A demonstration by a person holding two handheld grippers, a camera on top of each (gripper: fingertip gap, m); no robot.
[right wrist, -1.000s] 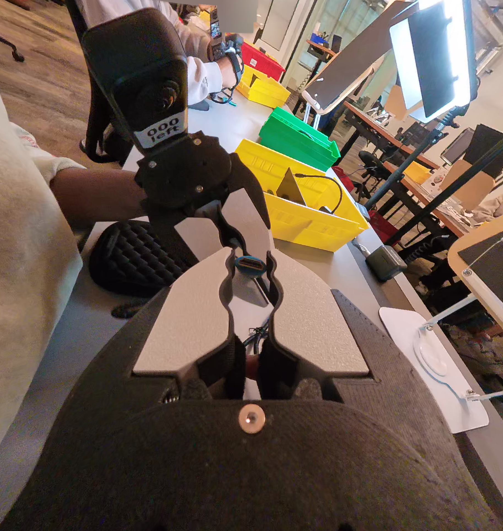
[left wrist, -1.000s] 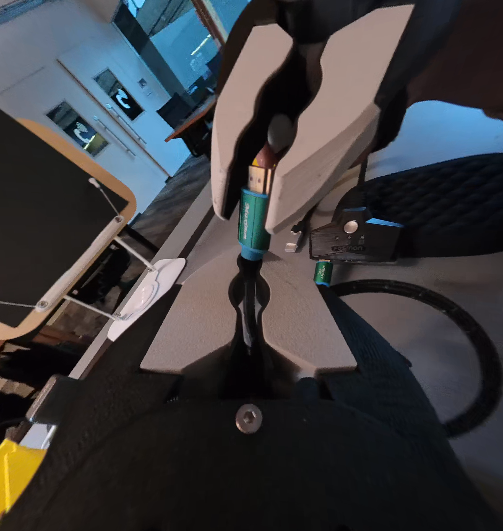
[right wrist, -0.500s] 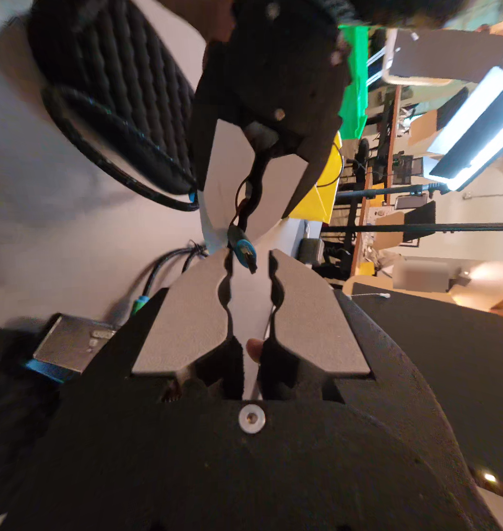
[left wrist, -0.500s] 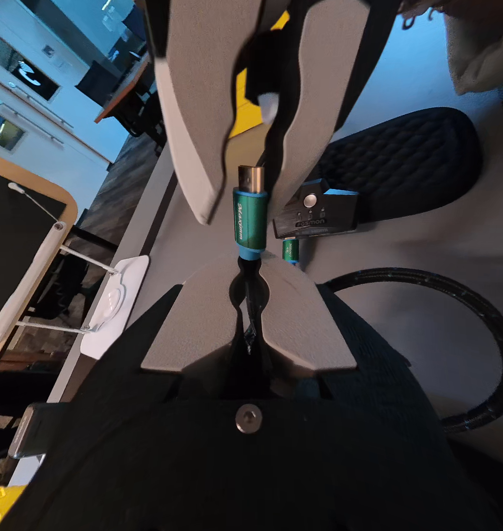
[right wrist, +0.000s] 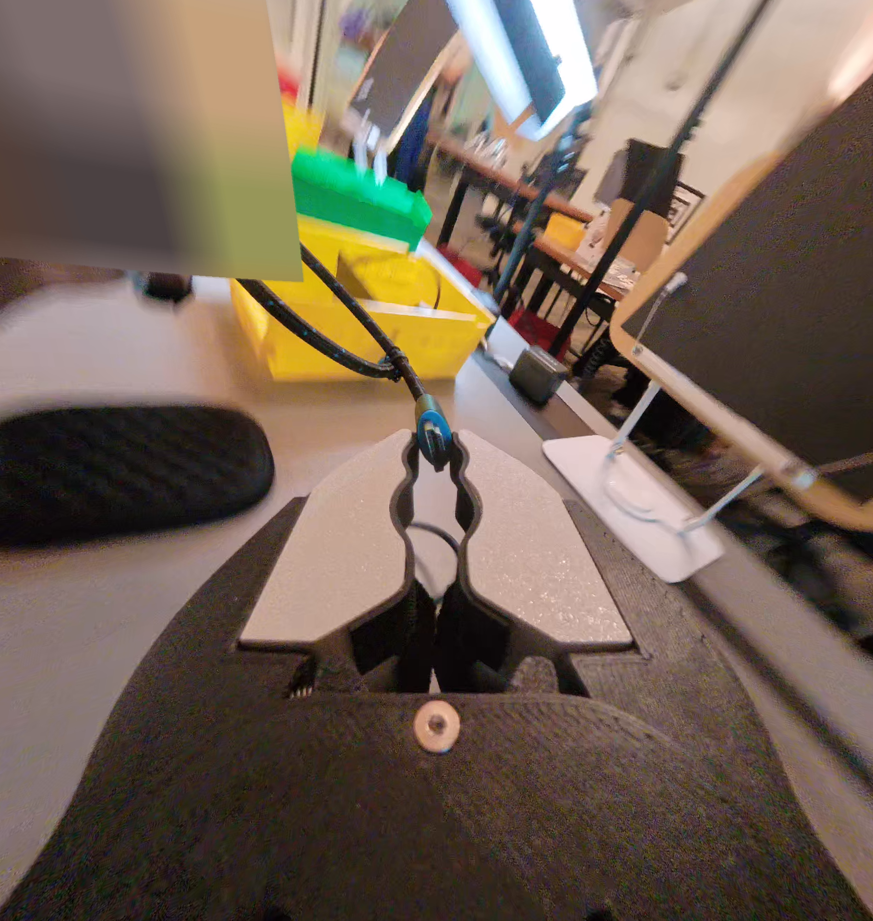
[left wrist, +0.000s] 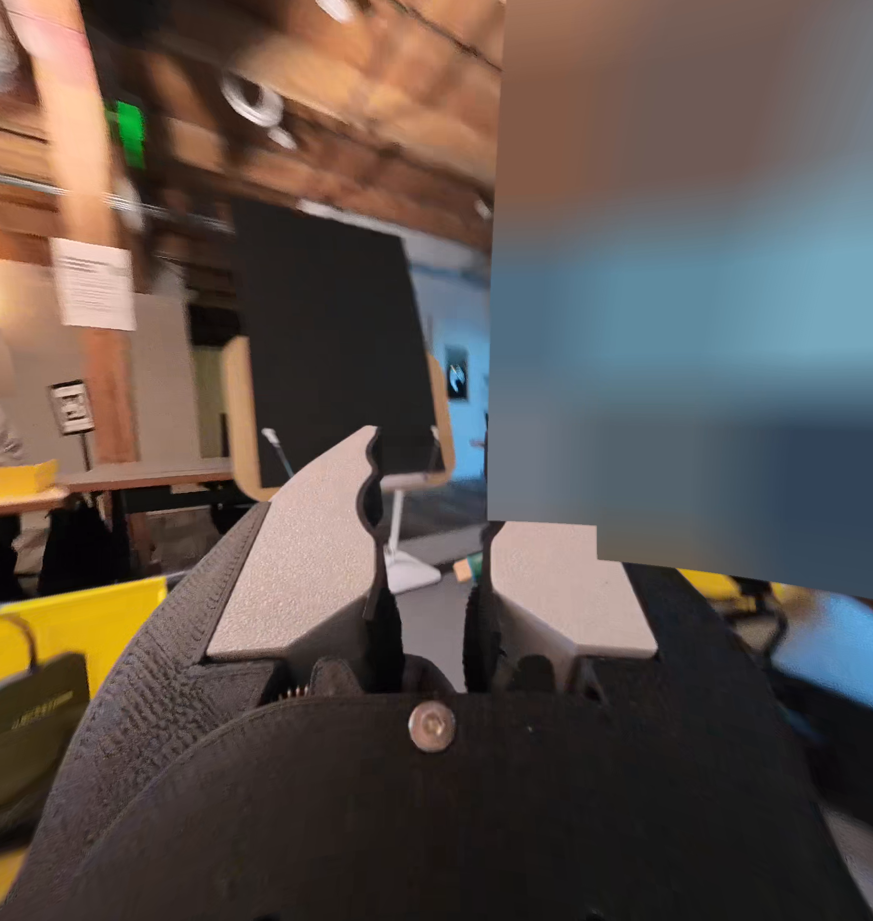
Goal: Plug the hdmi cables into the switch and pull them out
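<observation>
The hdmi cable [right wrist: 427, 428] plug sits pinched at the tips of the right hand-held gripper [right wrist: 435, 448], its braided cord trailing up and left above the bench [right wrist: 75, 623]. The left hand-held gripper [left wrist: 429, 498] gapes, empty. No switch shows, so plugging looks undone. A second ago the left held this plug; it's now handed across, and the left has swung up toward the room.
</observation>
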